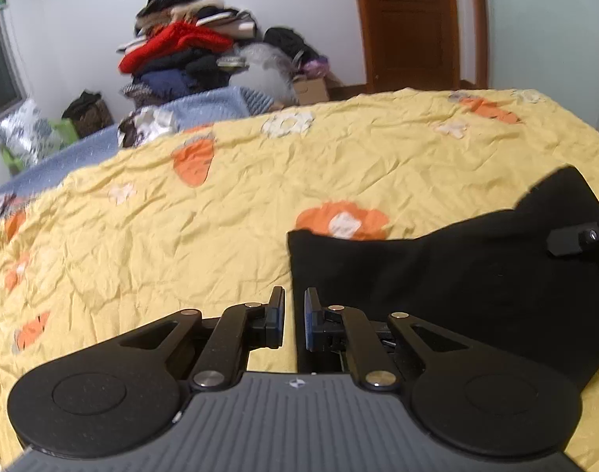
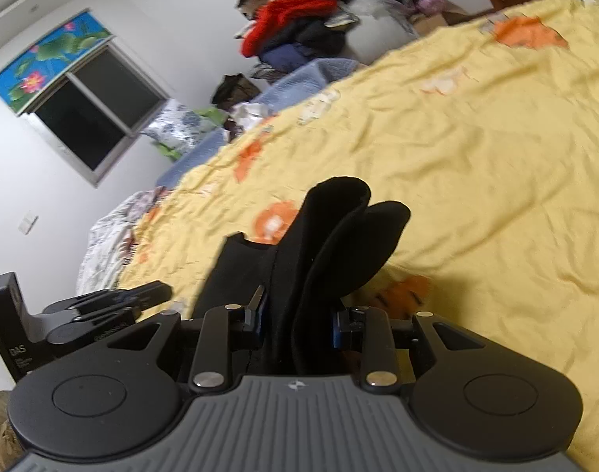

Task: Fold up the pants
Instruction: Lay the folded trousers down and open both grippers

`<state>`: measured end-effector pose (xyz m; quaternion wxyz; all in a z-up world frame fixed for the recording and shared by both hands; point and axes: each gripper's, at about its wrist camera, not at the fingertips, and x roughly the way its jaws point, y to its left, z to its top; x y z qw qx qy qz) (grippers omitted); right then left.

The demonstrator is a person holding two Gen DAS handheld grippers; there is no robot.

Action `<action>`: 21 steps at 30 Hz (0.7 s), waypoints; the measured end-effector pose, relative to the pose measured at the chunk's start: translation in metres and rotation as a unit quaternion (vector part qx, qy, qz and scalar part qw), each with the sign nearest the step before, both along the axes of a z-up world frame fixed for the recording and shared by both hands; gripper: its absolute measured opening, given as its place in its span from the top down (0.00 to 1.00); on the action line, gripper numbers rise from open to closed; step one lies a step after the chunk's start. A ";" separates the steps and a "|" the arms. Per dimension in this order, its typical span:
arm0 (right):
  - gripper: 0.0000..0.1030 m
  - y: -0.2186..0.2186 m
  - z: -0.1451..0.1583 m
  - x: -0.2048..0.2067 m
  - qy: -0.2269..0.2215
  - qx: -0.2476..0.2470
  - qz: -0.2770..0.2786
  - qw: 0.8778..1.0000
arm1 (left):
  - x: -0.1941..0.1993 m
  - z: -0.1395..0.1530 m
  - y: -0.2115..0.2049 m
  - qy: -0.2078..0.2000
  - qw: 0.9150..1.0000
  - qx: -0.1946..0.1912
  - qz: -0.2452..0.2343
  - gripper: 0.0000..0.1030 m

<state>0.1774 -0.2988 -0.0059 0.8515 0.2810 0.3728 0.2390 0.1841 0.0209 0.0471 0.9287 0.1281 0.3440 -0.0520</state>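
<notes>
The black pants lay on the yellow flowered bed cover; the left tongs stood at their left edge, nearly together, and I cannot tell if cloth was between them; the right tongs were clamped on a thick bunch of the pants, lifted above the cover.

A yellow sheet with orange flowers fills mid-frame. Upper left, a clothes pile topped by a red garment stands against the wall. A wooden door is upper right; a window shows in the right wrist view.
</notes>
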 end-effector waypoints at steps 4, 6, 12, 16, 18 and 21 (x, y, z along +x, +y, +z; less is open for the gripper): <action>0.53 0.001 -0.008 -0.001 0.024 -0.093 -0.047 0.994 | 0.007 -0.003 0.025 0.012 0.999 -0.027 0.038 0.75; 0.43 -0.001 -0.005 -0.008 0.008 -0.134 -0.067 0.989 | 0.008 0.000 0.038 0.011 0.998 -0.044 0.052 0.70; 0.41 0.028 0.038 -0.033 -0.118 -0.282 -0.098 0.947 | 0.013 0.012 0.038 0.018 0.995 -0.095 0.022 0.61; 0.44 0.067 0.039 -0.025 -0.105 -0.271 0.023 0.957 | 0.016 0.004 0.006 0.050 0.989 -0.135 -0.047 0.51; 0.44 0.076 0.028 -0.018 -0.089 -0.276 0.040 0.956 | 0.021 -0.003 -0.009 0.067 0.985 -0.146 -0.071 0.48; 0.44 0.071 0.012 0.000 -0.066 -0.280 0.027 0.957 | 0.043 -0.022 -0.024 0.087 0.985 -0.136 -0.061 0.47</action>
